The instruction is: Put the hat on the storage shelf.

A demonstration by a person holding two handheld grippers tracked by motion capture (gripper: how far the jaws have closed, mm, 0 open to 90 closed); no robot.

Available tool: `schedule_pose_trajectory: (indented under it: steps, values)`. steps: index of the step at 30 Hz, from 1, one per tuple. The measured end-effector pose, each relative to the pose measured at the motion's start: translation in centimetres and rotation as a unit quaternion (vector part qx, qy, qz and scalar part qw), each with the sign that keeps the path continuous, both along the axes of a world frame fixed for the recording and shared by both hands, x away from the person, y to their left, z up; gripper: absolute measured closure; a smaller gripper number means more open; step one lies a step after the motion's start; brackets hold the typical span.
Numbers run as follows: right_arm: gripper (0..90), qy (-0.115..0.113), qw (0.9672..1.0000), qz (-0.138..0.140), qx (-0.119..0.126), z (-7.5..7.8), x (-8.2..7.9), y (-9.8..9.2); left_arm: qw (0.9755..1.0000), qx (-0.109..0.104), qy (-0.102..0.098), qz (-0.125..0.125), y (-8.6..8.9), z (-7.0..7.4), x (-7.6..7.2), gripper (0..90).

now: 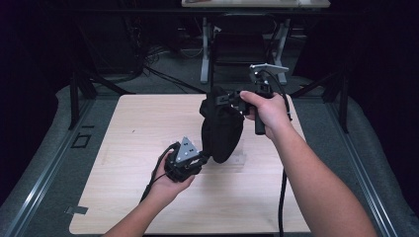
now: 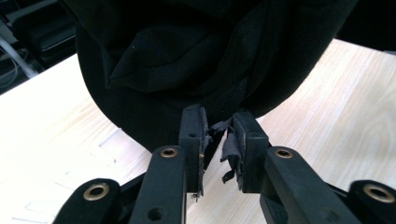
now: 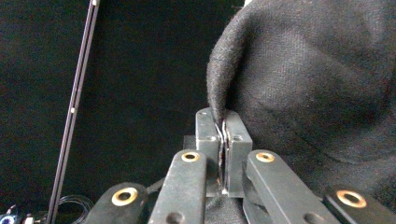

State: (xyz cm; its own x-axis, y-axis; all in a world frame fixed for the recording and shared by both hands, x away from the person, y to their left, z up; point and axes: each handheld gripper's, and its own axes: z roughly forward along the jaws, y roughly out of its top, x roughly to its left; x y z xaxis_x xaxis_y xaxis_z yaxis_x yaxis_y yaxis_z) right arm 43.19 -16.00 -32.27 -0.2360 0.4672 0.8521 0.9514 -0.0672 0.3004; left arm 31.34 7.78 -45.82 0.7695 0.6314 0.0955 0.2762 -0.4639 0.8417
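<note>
A black fabric item (image 1: 222, 131) hangs above the middle of the light wooden table (image 1: 128, 128). My right gripper (image 1: 223, 97) holds it up by its top edge. In the right gripper view the jaws (image 3: 223, 116) are pressed together with a fold of the black fabric (image 3: 317, 70) pinched between them. My left gripper (image 1: 207, 157) reaches the item's lower end from the left. In the left gripper view a narrow gap stands between its fingertips (image 2: 217, 123). The fabric's bottom edge (image 2: 187, 70) sits right at them, and the table shows through the gap.
A black chair (image 1: 237, 47) and white table legs (image 1: 204, 54) stand beyond the table's far edge. Faint clear tape marks (image 1: 237, 160) lie on the tabletop under the fabric. A cable (image 1: 282, 197) trails down from my right hand toward the front edge.
</note>
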Motion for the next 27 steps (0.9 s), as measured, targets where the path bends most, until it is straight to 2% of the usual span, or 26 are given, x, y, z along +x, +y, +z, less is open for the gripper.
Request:
schedule_pose_trajectory:
  steps: [9,14,17,22,27]
  values:
    - [87.9,-0.001,1.0000,-0.004,0.005,-0.04,-0.01,0.23,0.9999,0.011,0.005,0.005,-0.12,-0.34,0.28,77.2]
    - [87.0,-0.002,1.0000,-0.001,0.005,0.03,-0.09,0.37,0.9998,0.021,-0.005,0.005,0.07,-0.39,0.10,80.8]
    - [84.0,-0.004,0.9999,-0.001,0.011,0.09,-0.14,0.35,0.9998,0.019,-0.007,0.007,0.32,-0.45,0.06,81.5]
    - [79.6,-0.007,0.9998,0.006,0.018,0.14,-0.26,0.40,0.9994,0.027,-0.020,0.005,0.48,-0.58,-0.11,82.7]
    - [74.4,-0.012,0.9994,0.000,0.032,0.33,-0.34,0.21,0.9993,0.029,-0.024,0.004,0.79,-0.69,-0.21,83.2]
